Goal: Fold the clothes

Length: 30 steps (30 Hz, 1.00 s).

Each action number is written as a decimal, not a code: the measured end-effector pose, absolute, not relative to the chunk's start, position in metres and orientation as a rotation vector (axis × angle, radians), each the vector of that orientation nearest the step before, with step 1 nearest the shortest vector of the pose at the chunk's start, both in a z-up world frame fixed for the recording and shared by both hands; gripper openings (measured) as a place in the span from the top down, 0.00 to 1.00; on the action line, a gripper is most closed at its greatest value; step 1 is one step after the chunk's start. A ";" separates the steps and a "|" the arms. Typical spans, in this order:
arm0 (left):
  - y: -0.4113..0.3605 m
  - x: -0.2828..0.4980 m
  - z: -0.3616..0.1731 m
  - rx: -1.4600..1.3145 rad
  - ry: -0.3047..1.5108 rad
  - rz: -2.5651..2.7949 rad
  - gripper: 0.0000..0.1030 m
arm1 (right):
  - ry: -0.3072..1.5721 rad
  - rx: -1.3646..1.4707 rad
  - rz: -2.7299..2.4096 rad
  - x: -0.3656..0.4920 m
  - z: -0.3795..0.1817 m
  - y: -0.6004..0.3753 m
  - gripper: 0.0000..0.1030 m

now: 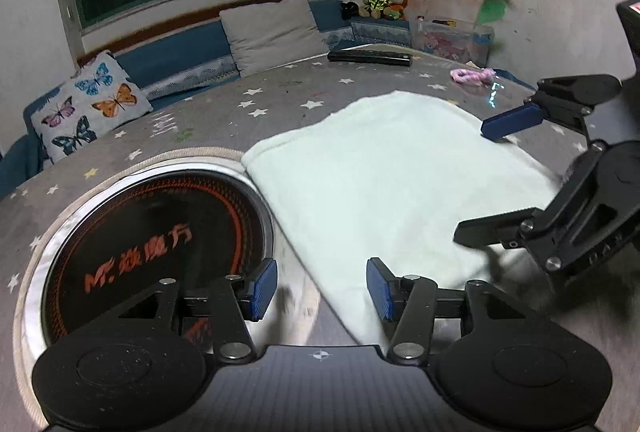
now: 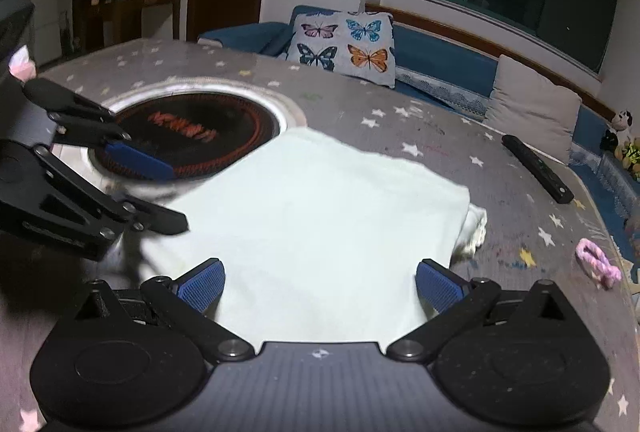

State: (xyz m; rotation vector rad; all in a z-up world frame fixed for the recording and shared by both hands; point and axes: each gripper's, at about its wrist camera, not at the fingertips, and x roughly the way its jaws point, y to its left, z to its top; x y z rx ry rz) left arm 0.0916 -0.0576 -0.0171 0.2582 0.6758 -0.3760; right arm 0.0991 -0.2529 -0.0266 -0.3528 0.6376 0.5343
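Note:
A pale mint-white cloth [image 1: 380,168] [image 2: 320,200] lies folded flat on the grey star-patterned table [image 1: 280,96] [image 2: 380,104]. In the left wrist view my left gripper [image 1: 322,290] stands open over the cloth's near left edge, its blue pads clear of the fabric. The right gripper [image 1: 472,181] hovers open over the cloth's right side. From the right wrist camera, my right gripper [image 2: 320,286] is spread wide above the cloth's near edge, gripping nothing. The left gripper [image 2: 176,198] shows at the cloth's left edge, also open.
A round black hob [image 1: 160,244] [image 2: 200,128] is set into the table beside the cloth, partly under it. A black remote [image 1: 370,57] [image 2: 536,168] and a pink hair tie [image 1: 472,76] [image 2: 598,260] lie farther out. A blue sofa with cushions [image 1: 92,104] [image 2: 344,46] runs behind.

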 end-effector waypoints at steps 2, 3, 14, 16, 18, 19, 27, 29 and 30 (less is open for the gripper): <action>-0.056 0.081 -0.019 0.270 0.656 -0.364 0.49 | 0.643 -0.361 0.530 0.091 -0.031 -0.253 0.00; -0.055 0.076 -0.019 0.274 0.646 -0.358 0.49 | 0.645 -0.365 0.527 0.088 -0.034 -0.253 0.00; -0.048 0.050 -0.023 0.265 0.610 -0.324 0.43 | 0.598 -0.314 0.458 0.065 -0.027 -0.264 0.00; -0.047 0.051 -0.024 0.248 0.627 -0.321 0.41 | 0.589 -0.265 0.445 0.067 -0.023 -0.268 0.00; -0.045 0.053 -0.024 0.224 0.647 -0.317 0.41 | 0.614 -0.240 0.429 0.073 -0.028 -0.269 0.00; -0.044 0.054 -0.024 0.209 0.656 -0.313 0.41 | 0.626 -0.228 0.421 0.076 -0.030 -0.270 0.00; -0.032 0.063 -0.018 0.043 0.728 -0.290 0.41 | 0.656 -0.161 0.385 0.072 -0.037 -0.281 0.00; -0.031 0.065 -0.016 0.018 0.735 -0.285 0.41 | 0.655 -0.140 0.384 0.068 -0.034 -0.285 0.00; -0.031 0.065 -0.015 0.012 0.735 -0.283 0.41 | 0.653 -0.130 0.380 0.066 -0.034 -0.287 0.00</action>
